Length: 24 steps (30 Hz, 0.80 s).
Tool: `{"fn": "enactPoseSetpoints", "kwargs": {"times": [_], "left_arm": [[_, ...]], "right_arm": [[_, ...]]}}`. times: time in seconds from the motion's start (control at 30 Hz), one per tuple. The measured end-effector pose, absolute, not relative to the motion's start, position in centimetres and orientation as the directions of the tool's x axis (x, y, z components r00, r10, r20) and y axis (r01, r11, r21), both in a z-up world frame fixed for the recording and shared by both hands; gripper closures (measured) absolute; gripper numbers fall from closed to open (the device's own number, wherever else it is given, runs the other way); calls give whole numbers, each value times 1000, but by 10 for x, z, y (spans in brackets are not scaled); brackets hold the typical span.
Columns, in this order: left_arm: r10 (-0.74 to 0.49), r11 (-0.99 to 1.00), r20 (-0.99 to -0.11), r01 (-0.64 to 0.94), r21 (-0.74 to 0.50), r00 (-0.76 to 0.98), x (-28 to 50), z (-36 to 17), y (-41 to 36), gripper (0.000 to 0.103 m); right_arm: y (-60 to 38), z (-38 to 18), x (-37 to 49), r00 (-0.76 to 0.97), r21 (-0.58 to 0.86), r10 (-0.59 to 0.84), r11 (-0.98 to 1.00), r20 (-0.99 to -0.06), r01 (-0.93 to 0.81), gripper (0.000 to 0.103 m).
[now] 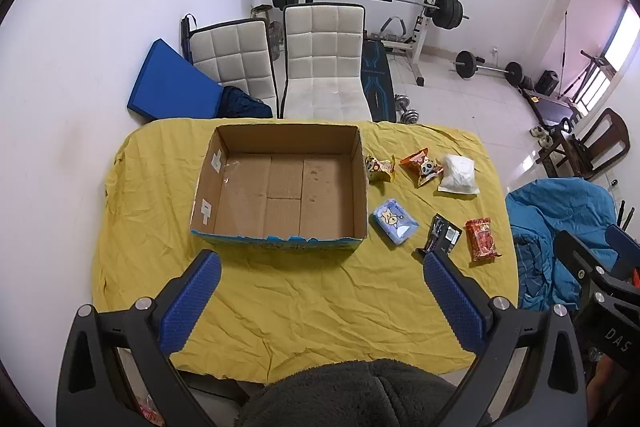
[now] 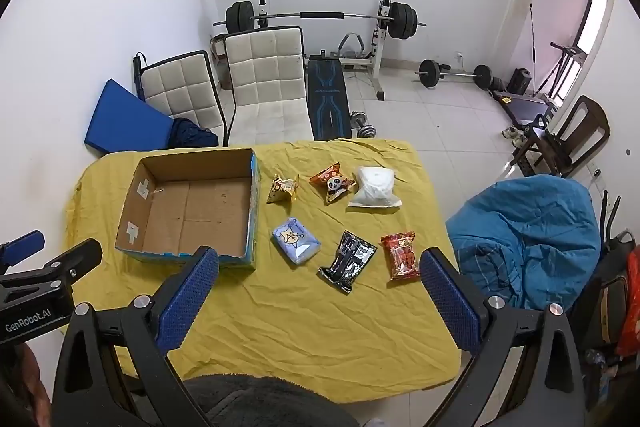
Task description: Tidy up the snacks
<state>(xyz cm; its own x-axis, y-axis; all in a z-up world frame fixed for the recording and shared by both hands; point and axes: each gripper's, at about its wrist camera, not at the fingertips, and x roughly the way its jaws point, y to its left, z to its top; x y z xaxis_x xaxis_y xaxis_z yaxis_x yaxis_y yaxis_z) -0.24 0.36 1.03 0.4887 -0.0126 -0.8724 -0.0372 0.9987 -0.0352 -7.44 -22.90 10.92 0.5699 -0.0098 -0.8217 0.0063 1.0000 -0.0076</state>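
since the cardboard box (image 2: pixel 192 215) sits empty at centre left of the right wrist view and all six snacks lie loose on the cloth to its right, the task looks unstarted, reach-for-first-item step. back row left to right: gold packet (image 2: pixel 283 189) just beside the box wall, orange panda packet (image 2: pixel 333 183), white pouch (image 2: pixel 375 187). front row: light blue pack (image 2: pixel 296 240), black packet (image 2: pixel 349 261), red packet (image 2: pixel 402 255). none touch each other, none overlap.

left gripper (image 1: pixel 320 291) hangs at bottom centre of its view, jaws spread wide, nothing between them, only cloth. right gripper (image 2: pixel 318 287) same, jaws wide apart and empty, low centre of its view, black and red packets just ahead of it.

next move, my guess: right gripper drops onto a front-row packet, black or red being nearest, pinches the flat crinkly film from above, lifts, carries left over the box rim. thin packets lying flat could slip or drag the cloth, so approach near an edge or seam.

surface: table under a wrinkled yellow cloth (image 2: pixel 300 327), box toward its far left. dark fleece sleeve (image 1: pixel 352 395) at bottom edge. room beyond: two white padded chairs (image 2: pixel 266 79), blue mat (image 2: pixel 124 119) leaning upper left, barbell rack (image 2: pixel 320 15) at top centre, loose barbell on tile floor, blue bedding (image 2: pixel 532 235) at right.
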Motion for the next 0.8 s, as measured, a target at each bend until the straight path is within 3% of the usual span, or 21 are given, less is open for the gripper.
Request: {"fn": "enactPoseSetpoints", "kwargs": {"times": [0.8], "left_arm": [[-16,999,-863,-35,-39,506,-2,14,-4,0]], "right_arm": [[-224,112,-75,573,-2,-9,1000,-819,13,1]]}}
